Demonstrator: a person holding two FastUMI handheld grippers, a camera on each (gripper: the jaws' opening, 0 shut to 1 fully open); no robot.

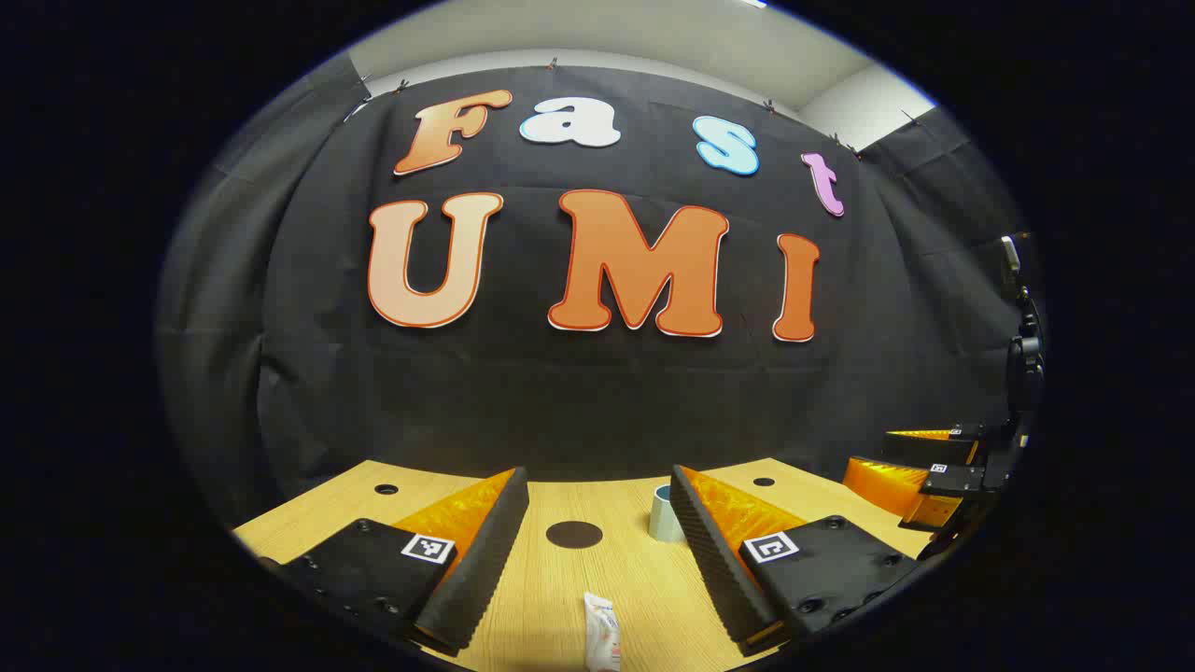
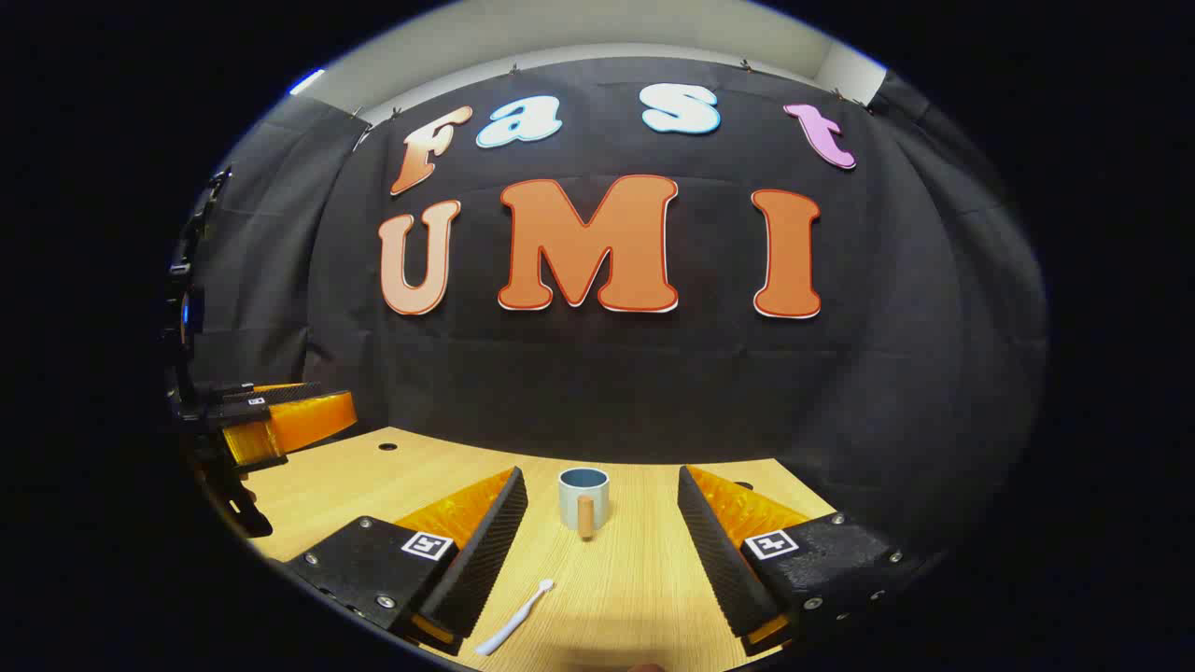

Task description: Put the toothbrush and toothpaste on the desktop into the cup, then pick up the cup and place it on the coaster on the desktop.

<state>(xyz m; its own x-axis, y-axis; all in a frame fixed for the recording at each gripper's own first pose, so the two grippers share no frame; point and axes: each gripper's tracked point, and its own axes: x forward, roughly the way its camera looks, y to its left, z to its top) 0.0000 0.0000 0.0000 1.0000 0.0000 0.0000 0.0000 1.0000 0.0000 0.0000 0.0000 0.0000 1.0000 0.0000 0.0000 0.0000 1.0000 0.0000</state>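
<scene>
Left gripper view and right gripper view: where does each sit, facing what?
Left gripper view: rides the left gripper, facing the booth wall over the desktop; toothpaste, coaster, right gripper.
Right gripper view: rides the right gripper, same heading; cup, toothbrush, left gripper.
Shared: cup, desktop.

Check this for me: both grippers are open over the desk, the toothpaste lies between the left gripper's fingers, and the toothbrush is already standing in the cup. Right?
Not quite. The toothbrush is not in the cup; the right gripper view shows it lying flat on the desk, nearer than the cup. The rest holds: toothpaste between the open left gripper, right gripper open too.
</scene>
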